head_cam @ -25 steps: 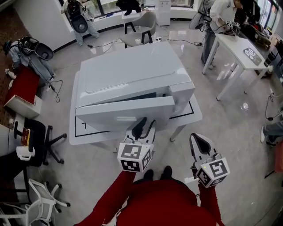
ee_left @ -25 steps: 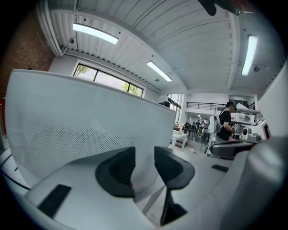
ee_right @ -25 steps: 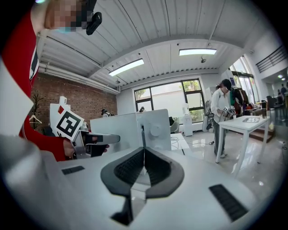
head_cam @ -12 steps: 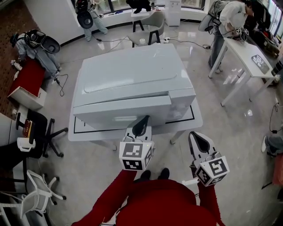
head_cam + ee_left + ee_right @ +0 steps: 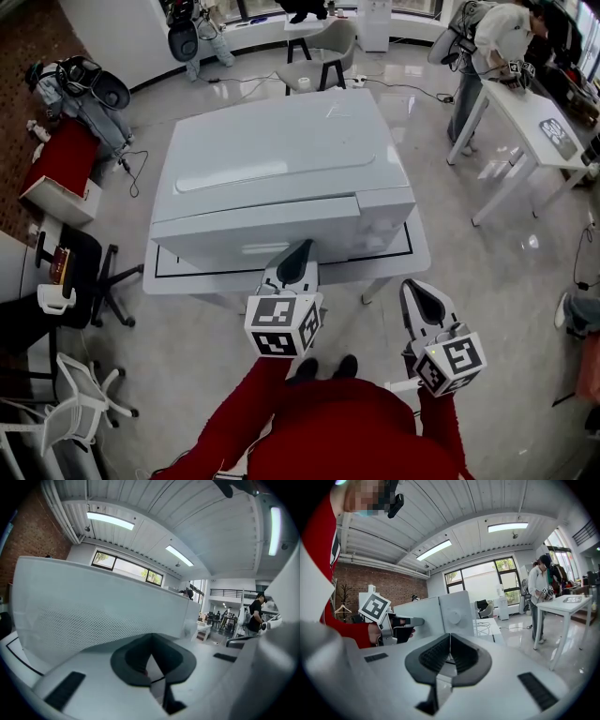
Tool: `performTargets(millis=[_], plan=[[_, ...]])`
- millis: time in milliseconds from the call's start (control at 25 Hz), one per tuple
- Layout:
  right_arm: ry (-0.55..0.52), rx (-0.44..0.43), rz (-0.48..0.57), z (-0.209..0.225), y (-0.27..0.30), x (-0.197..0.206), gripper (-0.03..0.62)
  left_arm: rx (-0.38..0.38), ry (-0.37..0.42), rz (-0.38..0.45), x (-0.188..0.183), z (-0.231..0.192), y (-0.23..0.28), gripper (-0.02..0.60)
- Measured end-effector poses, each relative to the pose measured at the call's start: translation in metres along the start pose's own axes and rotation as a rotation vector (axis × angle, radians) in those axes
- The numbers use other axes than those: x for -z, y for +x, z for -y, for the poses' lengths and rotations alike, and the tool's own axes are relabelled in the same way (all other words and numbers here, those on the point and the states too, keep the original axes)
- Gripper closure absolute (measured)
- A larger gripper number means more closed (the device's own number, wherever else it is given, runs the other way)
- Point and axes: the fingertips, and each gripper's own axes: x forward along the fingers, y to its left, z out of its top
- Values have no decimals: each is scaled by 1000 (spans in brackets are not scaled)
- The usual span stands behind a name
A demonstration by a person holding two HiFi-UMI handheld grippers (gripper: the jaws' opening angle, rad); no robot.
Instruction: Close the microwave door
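A large white microwave [image 5: 281, 178] stands on a small white table [image 5: 415, 251]. Its door [image 5: 253, 236] lies flush with the front, beside the control panel [image 5: 386, 217]. My left gripper [image 5: 298, 253] is shut with nothing in it, and its tip is at the lower middle of the door. In the left gripper view the perforated door panel [image 5: 93, 616] fills the space just ahead of the left gripper [image 5: 151, 656]. My right gripper [image 5: 419, 298] is shut and empty. It hangs in the air to the right of the table, apart from the microwave [image 5: 440, 616].
A person [image 5: 492, 37] stands at a white desk [image 5: 525, 108] at the back right. Office chairs [image 5: 94, 281] and a red-draped box [image 5: 61, 169] are at the left. A grey chair [image 5: 323, 52] stands behind the microwave. My feet are just below the table's front edge.
The door stood ajar at its right edge and has swung flush with the microwave front. My left gripper's jaws went from open to shut at the door. The right gripper barely moved.
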Motion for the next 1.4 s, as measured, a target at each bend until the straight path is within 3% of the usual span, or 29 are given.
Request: performTargets(millis=[440,960,1040,1200,1320,1400], plan=[[8,-9,-12,4,-1,3,580,-14,55,-2,0,1,0,572],[12,-8,-18,1,-5,8,580,-3,9,-41,13,-8,11,572],[11,-10,-16,-1,-6,9,580,51,-5,-18,10,-2,8,572],[4,-18,-3,-6,-5,2,580,262,-9,134,-20,31,-8,572],[-13,-28,12,-10,-7,-4,580,379,29,206,-35,55,-21,572],[-17,-29,18,-11,-10,-7,580,413,82,215,-38,65,-28,572]])
